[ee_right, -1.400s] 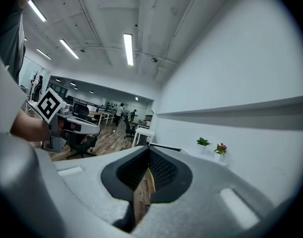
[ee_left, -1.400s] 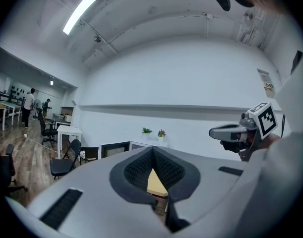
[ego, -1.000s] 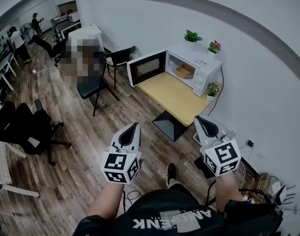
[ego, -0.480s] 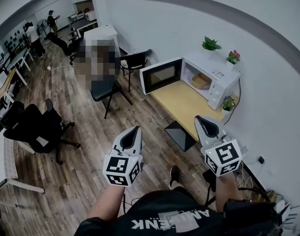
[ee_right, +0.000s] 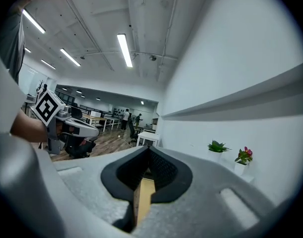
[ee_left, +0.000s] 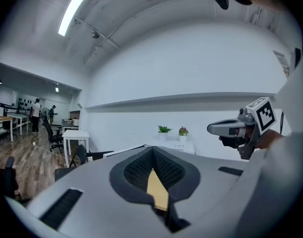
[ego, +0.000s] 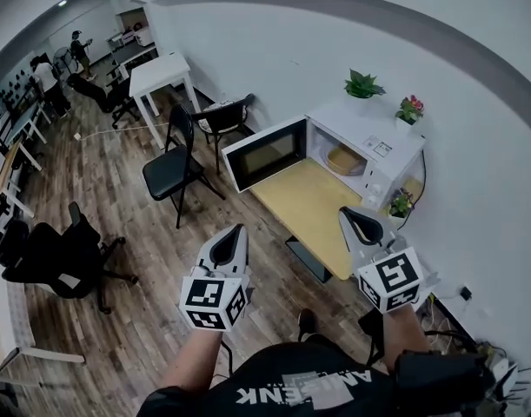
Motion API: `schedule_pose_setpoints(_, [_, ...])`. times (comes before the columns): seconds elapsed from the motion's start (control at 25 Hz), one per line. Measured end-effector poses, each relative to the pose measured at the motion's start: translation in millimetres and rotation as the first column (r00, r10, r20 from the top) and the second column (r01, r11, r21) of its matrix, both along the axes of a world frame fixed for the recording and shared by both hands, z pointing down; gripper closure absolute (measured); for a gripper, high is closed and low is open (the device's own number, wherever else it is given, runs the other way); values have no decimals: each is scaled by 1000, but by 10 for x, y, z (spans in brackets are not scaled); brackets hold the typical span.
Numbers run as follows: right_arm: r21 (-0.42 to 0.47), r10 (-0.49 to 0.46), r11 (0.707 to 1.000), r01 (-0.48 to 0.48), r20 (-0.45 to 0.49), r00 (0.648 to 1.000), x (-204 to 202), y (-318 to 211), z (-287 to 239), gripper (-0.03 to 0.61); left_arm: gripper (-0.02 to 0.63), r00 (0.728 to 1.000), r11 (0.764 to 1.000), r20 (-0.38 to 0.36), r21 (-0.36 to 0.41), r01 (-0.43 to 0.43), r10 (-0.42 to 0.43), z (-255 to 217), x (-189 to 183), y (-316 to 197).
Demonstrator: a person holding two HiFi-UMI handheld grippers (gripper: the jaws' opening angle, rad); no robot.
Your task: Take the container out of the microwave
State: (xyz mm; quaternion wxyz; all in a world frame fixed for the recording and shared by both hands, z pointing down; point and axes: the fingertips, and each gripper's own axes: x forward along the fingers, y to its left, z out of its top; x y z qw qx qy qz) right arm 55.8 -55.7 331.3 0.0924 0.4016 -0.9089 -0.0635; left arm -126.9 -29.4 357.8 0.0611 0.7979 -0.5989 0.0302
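A white microwave [ego: 369, 142] stands at the far end of a light wooden table [ego: 313, 202], its door [ego: 265, 153] swung wide to the left. Inside sits a shallow tan container [ego: 345, 160]. My left gripper [ego: 233, 234] floats over the floor to the table's left, shut and empty. Over the table's near right corner is my right gripper [ego: 350, 218], also shut with nothing in it. Both point toward the microwave and are well short of it. The left gripper view shows the right gripper [ee_left: 225, 128] beside it; the right gripper view shows the left gripper [ee_right: 77, 128].
Two potted plants [ego: 363, 85] [ego: 410, 109] stand on the microwave and a third [ego: 398, 204] beside it. Black chairs [ego: 174, 168] [ego: 226, 115] and a white table [ego: 161, 72] are left of the door. An office chair [ego: 61, 254] is at the left; cables lie by the wall at lower right.
The microwave and table have drawn nearer and lower in the head view as I walked toward them. Both grippers stayed shut and held the same pose ahead of me.
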Motion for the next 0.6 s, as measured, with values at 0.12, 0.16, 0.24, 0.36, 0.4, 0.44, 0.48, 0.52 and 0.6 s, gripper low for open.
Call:
schedule_pose_setpoints(0.12, [-11,5,1000,-5,-2,1000,129,-348,44,572,612,1000,1000,9,-23,-19,19,71,175,-364])
schedule_pose_setpoints(0.16, [-15,9,1000,-9,0,1000,175,-447,60,572,612,1000,999,12,-32,-28,28,93,235,-475])
schedule_pose_setpoints(0.24, [-19,21,1000,-21,2,1000,267,-629,71,572,612,999,998,22,-43,-45,46,103,351,-691])
schedule_pose_setpoints(0.36, [-17,35,999,-35,-5,999,396,-885,74,572,612,996,998,65,-43,-54,56,92,504,-1040])
schedule_pose_setpoints(0.4, [-15,36,999,-36,-8,999,437,-966,78,572,612,995,998,76,-40,-56,59,86,558,-1157])
schedule_pose_setpoints(0.44, [-11,36,999,-36,-10,999,477,-1044,79,572,612,995,997,80,-37,-63,66,73,619,-1269])
schedule_pose_setpoints(0.48, [-7,38,999,-38,-11,999,519,-1122,78,572,612,994,997,77,-34,-74,76,57,686,-1378])
schedule_pose_setpoints(0.52, [-4,44,999,-44,-11,999,565,-1202,75,572,612,994,996,72,-31,-86,88,43,756,-1482])
schedule_pose_setpoints(0.6, [7,66,998,-66,-25,997,658,-1354,63,572,612,992,994,66,-31,-103,105,38,890,-1669])
